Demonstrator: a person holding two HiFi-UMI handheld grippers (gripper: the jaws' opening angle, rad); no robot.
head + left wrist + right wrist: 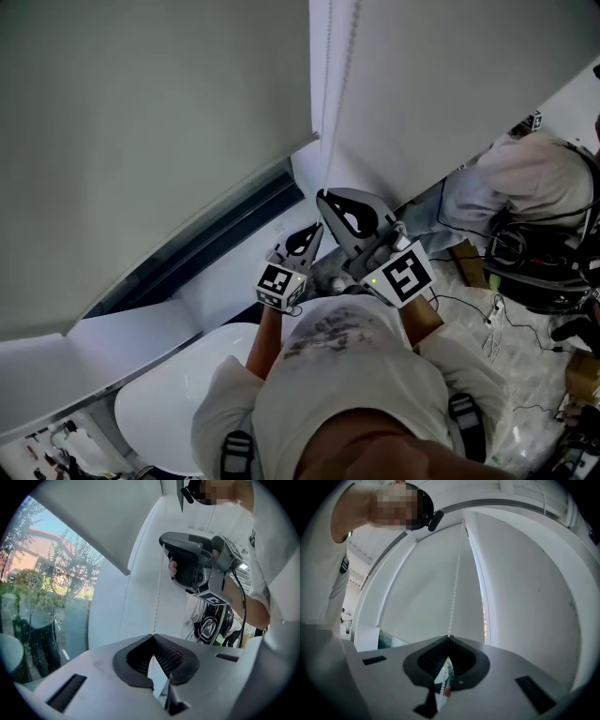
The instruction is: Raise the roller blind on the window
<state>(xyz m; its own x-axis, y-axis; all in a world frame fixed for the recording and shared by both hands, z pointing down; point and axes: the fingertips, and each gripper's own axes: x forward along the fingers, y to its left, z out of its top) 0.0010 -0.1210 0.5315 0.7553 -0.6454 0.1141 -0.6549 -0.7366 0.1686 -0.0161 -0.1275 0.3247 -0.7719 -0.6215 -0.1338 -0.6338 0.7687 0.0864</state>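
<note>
In the head view, the roller blind (141,141) is being shown filling the 10 o'clock area, while the bead chain (342,84), dropping from 12 o'clock, is being gripped near the centre by the left tongs (309,238) and, just at their 1 o'clock, by the right tongs (336,208). In the left gripper view, the jaw tips are being pressed together on the chain, with the blind's lower corner being shown at 11 o'clock and bare window glass (42,597) at 9 o'clock. In the right gripper view, the chain is being pinched between closed jaws and is being carried up toward 12 o'clock in front of the blind.
</note>
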